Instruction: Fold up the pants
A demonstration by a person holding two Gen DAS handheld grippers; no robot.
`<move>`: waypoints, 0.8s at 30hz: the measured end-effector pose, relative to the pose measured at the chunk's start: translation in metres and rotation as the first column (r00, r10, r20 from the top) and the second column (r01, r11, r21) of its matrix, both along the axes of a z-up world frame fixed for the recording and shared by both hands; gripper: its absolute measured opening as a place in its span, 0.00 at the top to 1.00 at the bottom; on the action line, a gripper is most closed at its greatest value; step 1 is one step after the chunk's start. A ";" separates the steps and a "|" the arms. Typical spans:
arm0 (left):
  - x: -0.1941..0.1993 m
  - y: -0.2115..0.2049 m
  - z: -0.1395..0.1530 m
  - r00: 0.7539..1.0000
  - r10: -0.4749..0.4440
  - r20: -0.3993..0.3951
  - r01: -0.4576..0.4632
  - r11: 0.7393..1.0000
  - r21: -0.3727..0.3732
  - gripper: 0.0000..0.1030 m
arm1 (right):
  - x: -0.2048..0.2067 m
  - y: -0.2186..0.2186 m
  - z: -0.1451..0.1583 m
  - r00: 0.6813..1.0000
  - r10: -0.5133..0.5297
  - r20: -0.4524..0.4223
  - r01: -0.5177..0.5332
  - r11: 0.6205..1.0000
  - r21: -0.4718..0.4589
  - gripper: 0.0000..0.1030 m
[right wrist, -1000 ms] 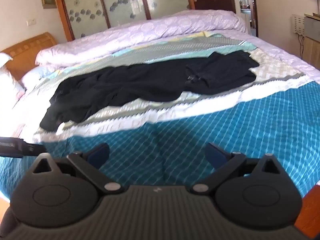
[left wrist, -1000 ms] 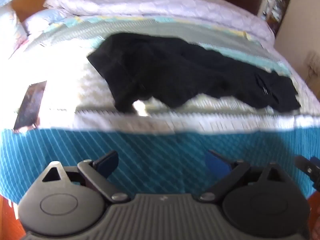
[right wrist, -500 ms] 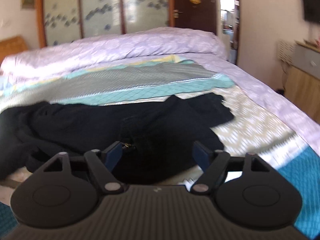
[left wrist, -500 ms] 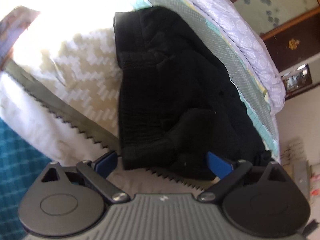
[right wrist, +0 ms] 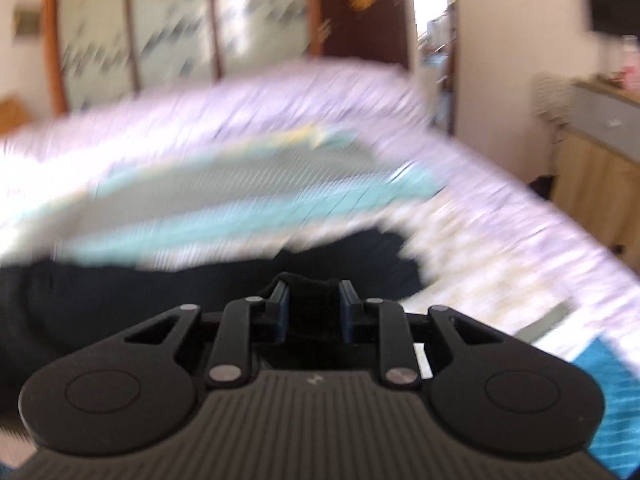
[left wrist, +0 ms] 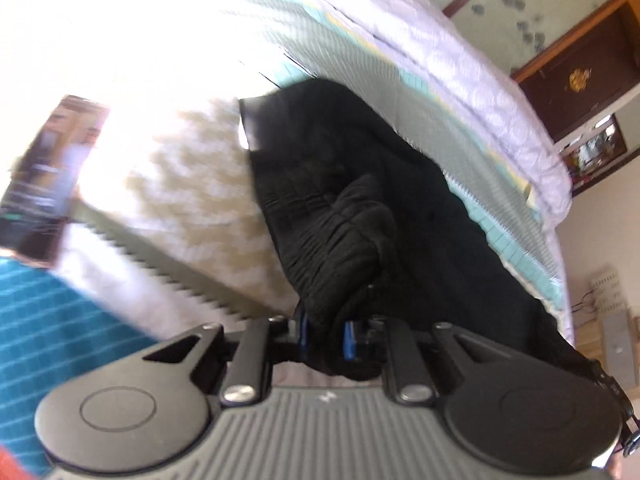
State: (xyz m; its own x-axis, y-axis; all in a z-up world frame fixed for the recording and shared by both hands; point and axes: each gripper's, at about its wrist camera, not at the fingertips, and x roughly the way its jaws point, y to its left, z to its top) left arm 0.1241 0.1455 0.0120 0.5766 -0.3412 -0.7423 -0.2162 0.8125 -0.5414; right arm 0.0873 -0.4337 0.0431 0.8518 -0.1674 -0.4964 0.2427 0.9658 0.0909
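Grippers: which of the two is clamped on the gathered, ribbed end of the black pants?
The left gripper: bunched ribbed fabric of the pants sits between its fingers. The right gripper pinches a plainer fold.

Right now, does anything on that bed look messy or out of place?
Yes: the black pants lie rumpled and bunched on the bedspread, not flat. The left gripper and right gripper each pinch a wad of the fabric.
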 end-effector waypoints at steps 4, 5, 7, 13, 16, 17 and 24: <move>-0.029 0.035 0.018 1.000 0.025 -0.019 -0.024 0.999 0.049 0.86 | -0.048 -0.048 0.048 0.993 -0.099 0.062 0.096 0.994 0.044 0.74; -0.035 0.041 0.020 0.999 0.028 -0.029 -0.025 0.997 0.078 0.86 | -0.060 -0.059 0.053 0.990 -0.123 0.062 0.120 0.991 0.054 0.75; -0.048 0.046 0.017 0.998 0.033 -0.056 -0.024 0.988 0.154 0.86 | -0.081 -0.075 0.055 0.983 -0.179 0.047 0.175 0.982 0.076 0.94; -0.076 0.054 0.000 0.992 -0.003 -0.126 0.045 0.943 0.331 0.57 | -0.096 -0.086 -0.007 0.939 -0.302 -0.164 0.310 0.950 0.029 0.88; -0.095 0.068 0.028 0.999 0.022 -0.028 -0.010 0.927 0.375 0.46 | -0.105 -0.095 -0.007 0.917 -0.376 -0.134 0.383 0.923 0.027 0.80; -0.094 0.073 0.037 0.999 0.040 0.004 -0.038 0.924 0.380 0.45 | -0.109 -0.102 0.003 0.915 -0.388 -0.110 0.396 0.917 0.055 0.79; 0.004 0.068 0.072 0.990 0.042 0.135 -0.097 0.898 0.429 0.41 | 0.001 -0.074 0.020 0.980 -0.193 -0.050 0.200 0.955 0.220 0.61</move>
